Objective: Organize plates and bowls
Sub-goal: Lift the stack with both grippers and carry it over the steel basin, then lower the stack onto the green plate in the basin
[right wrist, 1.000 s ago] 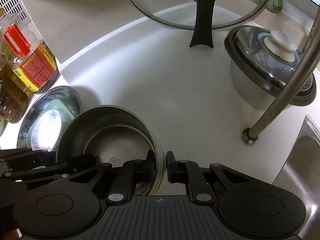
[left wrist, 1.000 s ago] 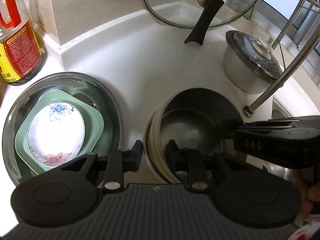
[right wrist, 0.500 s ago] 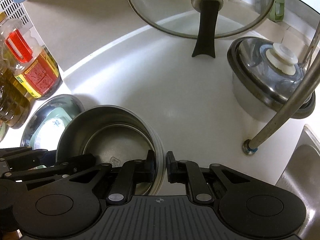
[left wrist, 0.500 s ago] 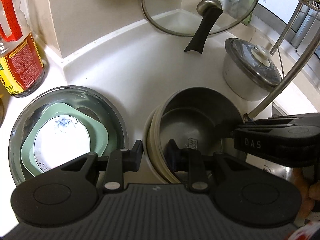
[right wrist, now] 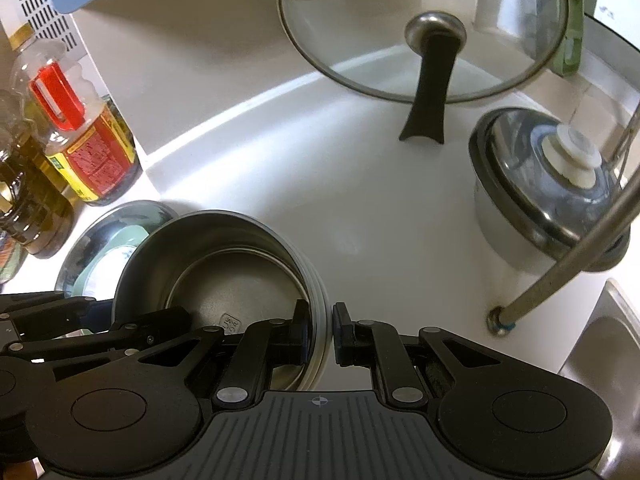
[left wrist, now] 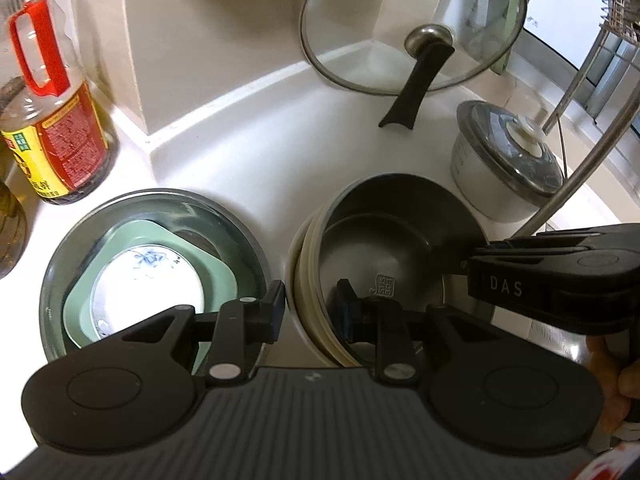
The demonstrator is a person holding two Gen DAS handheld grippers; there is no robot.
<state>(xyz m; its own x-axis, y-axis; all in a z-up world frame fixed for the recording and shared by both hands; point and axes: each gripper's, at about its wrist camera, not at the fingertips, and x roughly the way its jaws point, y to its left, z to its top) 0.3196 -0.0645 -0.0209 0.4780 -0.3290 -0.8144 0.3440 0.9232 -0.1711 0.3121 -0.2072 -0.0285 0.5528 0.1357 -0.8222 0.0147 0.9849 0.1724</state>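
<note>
Since the earlier frames, our view from the left has climbed: the steel basin (left wrist: 152, 204) with its dishes now sits lower in the frame and more of the oil bottle (left wrist: 48, 120) shows at upper left, while the stack in our grip keeps its place between the pads. Both tools are clamped on that stack (left wrist: 392, 248), which sits in the lower middle of each view: the left tool (left wrist: 310, 310) pinches its near-left rim through several thicknesses, one pad outside and one inside, and the right tool (right wrist: 320, 334) is closed narrow on the opposite rim in the same way. To do this lift well, we judge that both hands should rise together and level, so that the nested pieces do not slide or fan apart, and the grips should stay firm on all the layers. We should carry it clear of the slanted metal rod (left wrist: 576, 184) at right. By our count: one steel bowl (right wrist: 224, 280) on top, at least three pale plate rims (left wrist: 308, 280) beneath it, one basin, one green square dish (left wrist: 152, 272), one flowered white dish (left wrist: 144, 284), one leaning glass lid (left wrist: 412, 24), one lidded pot (left wrist: 504, 172).
</note>
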